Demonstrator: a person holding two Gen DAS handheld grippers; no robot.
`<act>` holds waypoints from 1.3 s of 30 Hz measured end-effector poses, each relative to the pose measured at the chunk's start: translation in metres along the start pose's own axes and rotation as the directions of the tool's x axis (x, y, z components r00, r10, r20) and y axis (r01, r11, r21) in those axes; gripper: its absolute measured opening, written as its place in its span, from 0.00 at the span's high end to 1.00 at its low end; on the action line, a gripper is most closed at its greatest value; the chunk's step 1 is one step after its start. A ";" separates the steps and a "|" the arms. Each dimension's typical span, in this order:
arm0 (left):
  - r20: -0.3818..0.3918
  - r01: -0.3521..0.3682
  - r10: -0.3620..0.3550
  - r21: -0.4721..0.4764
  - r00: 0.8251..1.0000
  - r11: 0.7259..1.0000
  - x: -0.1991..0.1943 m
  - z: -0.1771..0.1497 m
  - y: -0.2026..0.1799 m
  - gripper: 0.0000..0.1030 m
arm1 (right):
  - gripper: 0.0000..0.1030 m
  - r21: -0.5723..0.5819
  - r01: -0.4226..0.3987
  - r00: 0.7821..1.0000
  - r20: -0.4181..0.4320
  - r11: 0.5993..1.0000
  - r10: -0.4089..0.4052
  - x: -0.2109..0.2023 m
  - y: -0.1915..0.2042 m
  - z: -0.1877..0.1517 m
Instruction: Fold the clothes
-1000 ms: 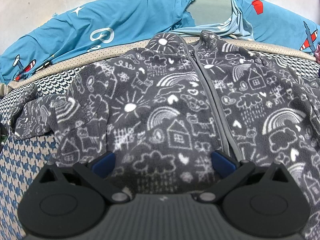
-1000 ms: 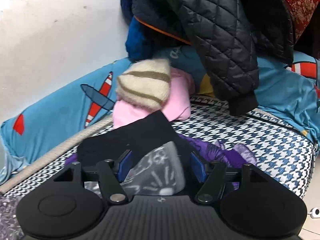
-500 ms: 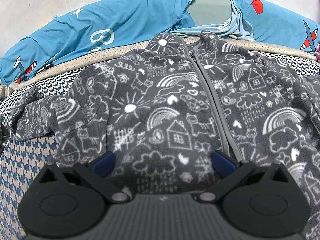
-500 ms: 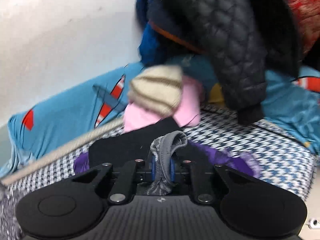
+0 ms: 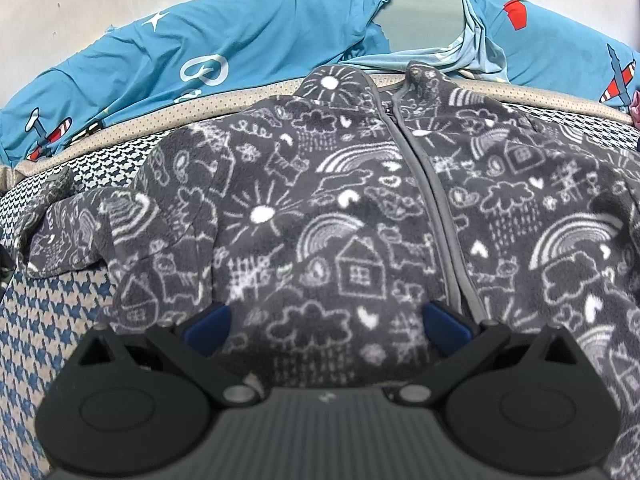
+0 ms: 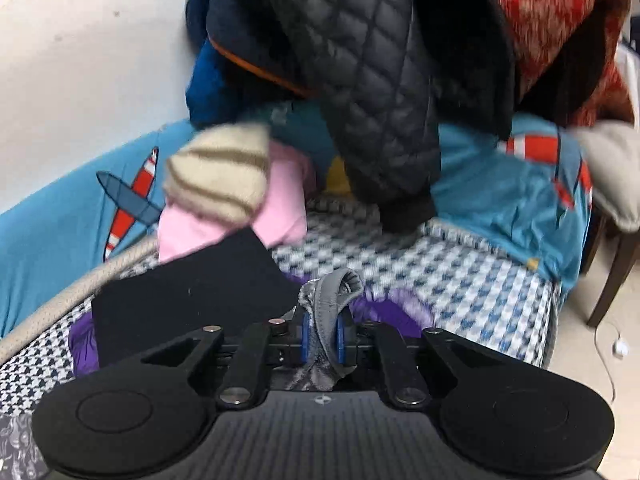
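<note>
A bed with a blue-and-white houndstooth cover (image 5: 52, 320) stands against a pale wall (image 6: 80, 60), with a turquoise airplane-print sheet (image 5: 248, 48) bunched along its far edge. Spread across the cover lies the grey doodle-print fleece jacket (image 5: 320, 220), zipper side up, collar toward 12 o'clock and one sleeve trailing out to 9 o'clock. The left gripper (image 5: 326, 324) sits at the jacket's near hem, its blue pads spread wide apart with fleece bulging between them but not pinched. In the right wrist view, the right gripper (image 6: 322, 338) is closing, its pads pressed onto a bunched grey fold of the jacket's edge that loops up toward 12 o'clock. Beyond it, at 10 o'clock, lie a black garment (image 6: 188, 292), a pink one (image 6: 280, 200) and a cream striped knit (image 6: 220, 168). A black quilted coat (image 6: 372, 80) hangs down from 12 o'clock, with a red knit (image 6: 560, 28) at 1 o'clock.
</note>
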State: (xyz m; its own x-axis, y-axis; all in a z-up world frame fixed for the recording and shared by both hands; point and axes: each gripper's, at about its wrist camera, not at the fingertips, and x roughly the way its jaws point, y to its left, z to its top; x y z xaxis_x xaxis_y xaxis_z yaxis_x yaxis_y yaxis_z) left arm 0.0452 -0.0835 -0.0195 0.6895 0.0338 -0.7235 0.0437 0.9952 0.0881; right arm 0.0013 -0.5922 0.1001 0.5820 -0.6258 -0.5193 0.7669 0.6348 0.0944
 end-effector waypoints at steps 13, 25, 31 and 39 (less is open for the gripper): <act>-0.003 0.009 -0.009 0.002 1.000 1.000 0.004 0.002 0.009 0.00 | 0.89 -0.033 0.039 0.996 0.086 0.999 -0.036 -0.002 0.009 0.003; -0.018 0.008 -0.008 -0.002 1.000 1.000 -0.009 0.003 0.005 0.00 | 0.70 0.009 -0.046 0.995 0.087 0.999 0.045 -0.026 0.015 0.004; -0.004 0.031 -0.031 -0.012 0.999 0.999 -0.021 0.004 0.002 0.00 | 0.64 -0.035 -0.192 0.981 0.032 0.981 0.193 -0.035 0.048 -0.007; 0.039 0.125 -0.124 -0.033 0.992 0.992 -0.040 0.012 -0.003 0.00 | 0.63 -0.127 -0.438 0.899 -0.090 0.890 0.429 -0.043 0.107 -0.031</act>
State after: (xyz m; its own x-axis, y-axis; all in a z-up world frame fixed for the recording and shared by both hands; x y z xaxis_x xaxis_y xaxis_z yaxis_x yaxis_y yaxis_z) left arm 0.0261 -0.0887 0.0179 0.7062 -0.0933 -0.7018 0.1055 0.9941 -0.0260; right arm 0.0500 -0.4836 0.1064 0.8278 -0.2488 -0.5029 0.3932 0.8966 0.2037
